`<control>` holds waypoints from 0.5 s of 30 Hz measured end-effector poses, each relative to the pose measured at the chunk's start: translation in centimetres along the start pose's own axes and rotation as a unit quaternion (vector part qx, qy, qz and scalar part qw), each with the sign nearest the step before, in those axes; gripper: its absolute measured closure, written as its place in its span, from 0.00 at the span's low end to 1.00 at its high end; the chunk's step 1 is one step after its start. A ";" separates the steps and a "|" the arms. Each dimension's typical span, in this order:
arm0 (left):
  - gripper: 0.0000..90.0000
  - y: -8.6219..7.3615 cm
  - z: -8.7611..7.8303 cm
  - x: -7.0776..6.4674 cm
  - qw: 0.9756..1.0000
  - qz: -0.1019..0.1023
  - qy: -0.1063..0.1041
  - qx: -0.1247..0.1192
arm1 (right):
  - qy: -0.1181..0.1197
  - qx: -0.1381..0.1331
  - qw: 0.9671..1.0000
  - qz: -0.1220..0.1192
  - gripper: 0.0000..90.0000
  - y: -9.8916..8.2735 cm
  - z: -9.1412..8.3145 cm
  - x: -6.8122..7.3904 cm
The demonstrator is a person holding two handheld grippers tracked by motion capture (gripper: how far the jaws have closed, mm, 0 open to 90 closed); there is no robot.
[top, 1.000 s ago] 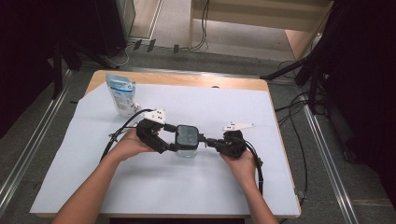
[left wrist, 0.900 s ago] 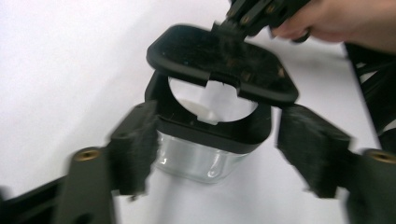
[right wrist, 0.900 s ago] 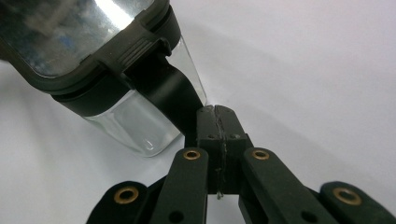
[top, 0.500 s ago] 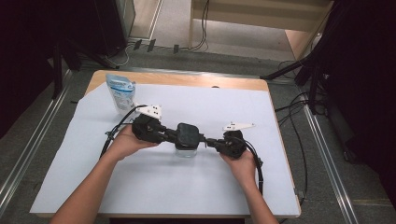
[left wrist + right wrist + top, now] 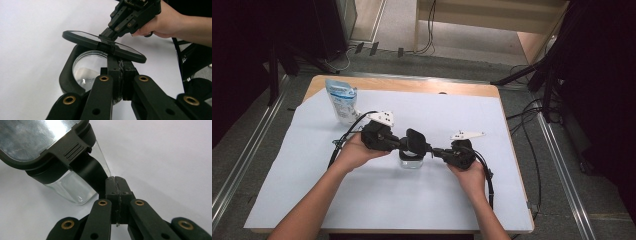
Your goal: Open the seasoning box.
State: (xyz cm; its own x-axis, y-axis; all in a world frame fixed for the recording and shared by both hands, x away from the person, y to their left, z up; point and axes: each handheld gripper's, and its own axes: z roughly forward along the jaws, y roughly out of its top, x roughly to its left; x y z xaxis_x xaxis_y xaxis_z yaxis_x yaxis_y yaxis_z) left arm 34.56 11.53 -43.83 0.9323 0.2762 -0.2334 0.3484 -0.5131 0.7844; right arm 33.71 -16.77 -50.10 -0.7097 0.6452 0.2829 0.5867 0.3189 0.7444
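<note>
A clear glass jar (image 5: 411, 161) with a black collar stands mid-table on the white sheet. Its flat black lid (image 5: 414, 139) is tilted up above the round mouth (image 5: 87, 70). My left gripper (image 5: 399, 144) comes in from the left. Its jaws have just been closing and are now shut on the lid's near edge (image 5: 119, 67). My right gripper (image 5: 435, 151) reaches in from the right and is shut (image 5: 116, 182) on the black handle strap (image 5: 92, 172) that runs down from the collar. The lid's glossy top (image 5: 32, 137) shows above the glass wall (image 5: 72, 187).
A blue and white pouch (image 5: 341, 100) stands at the back left of the table. The white sheet (image 5: 462, 200) covers most of the wooden top. Black cables trail from both grippers toward the table's near side.
The left gripper moved in from the left, closed its jaws on the lid and rose a little, so the lid now sits tilted above the jar. The right gripper stayed still.
</note>
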 end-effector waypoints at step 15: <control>1.00 3.2 2.4 -0.1 1.000 -0.001 -0.008 0.016 | 0.000 0.001 1.000 0.005 1.00 0.0 0.1 0.1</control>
State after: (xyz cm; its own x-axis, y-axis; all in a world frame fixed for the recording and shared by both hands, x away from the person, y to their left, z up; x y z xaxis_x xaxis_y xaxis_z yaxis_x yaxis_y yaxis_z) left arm 35.84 7.91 -42.69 0.9334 0.2632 -0.2440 0.3521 -0.5392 0.7651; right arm 33.67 -16.64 -50.10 -0.7036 0.6488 0.2899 0.5943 0.3135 0.7406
